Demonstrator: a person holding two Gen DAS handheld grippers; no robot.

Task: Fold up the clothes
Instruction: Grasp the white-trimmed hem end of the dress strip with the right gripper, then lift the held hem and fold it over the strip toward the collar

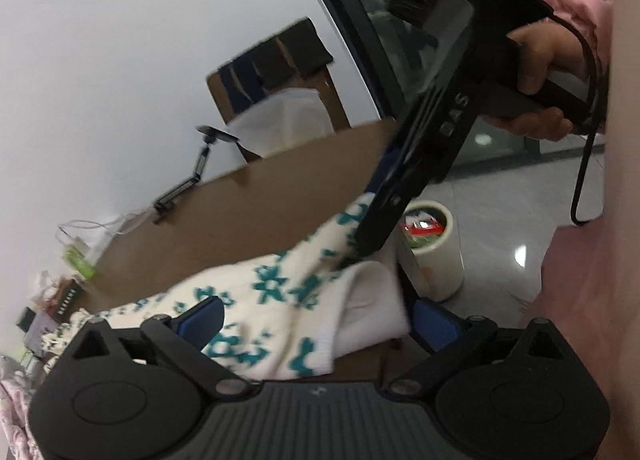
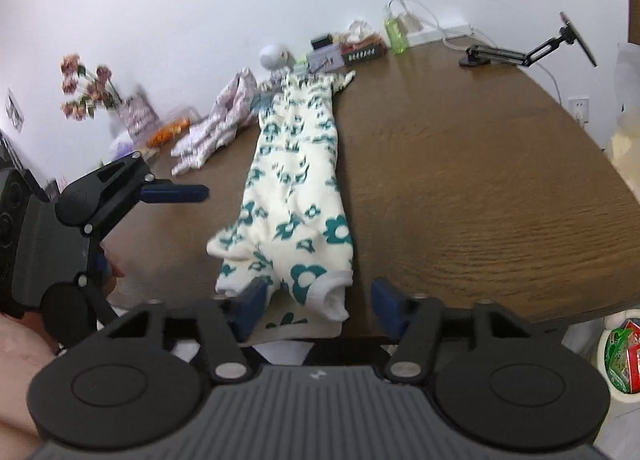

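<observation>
1. Left gripper (image 2: 160, 228) stands wide apart with nothing between its blue fingers (image 2: 176, 193). In the right wrist view it hangs over the table's left part, well clear of the cloth.
2. Right gripper (image 2: 318, 302) is parted about halfway. The white garment with teal flowers (image 2: 298, 180) has its near hem lying between the fingers, and the left pad sits right against the fabric, but no squeeze shows. It looks free, not clamped.
3. From the left wrist view, the right gripper (image 1: 368, 236) points down at the garment's (image 1: 276, 292) cuffed end, a person's hand (image 1: 540, 72) on its handle.
4. The garment is stretched long and narrow down the middle of the brown table (image 2: 480, 188), its near end at the table's front edge.
5. Right of the garment the tabletop is open wood out to the curved edge.
6. Left and far side are busier: a crumpled pink-patterned cloth (image 2: 224, 120) just beside the garment, and small clutter along the wall.
</observation>
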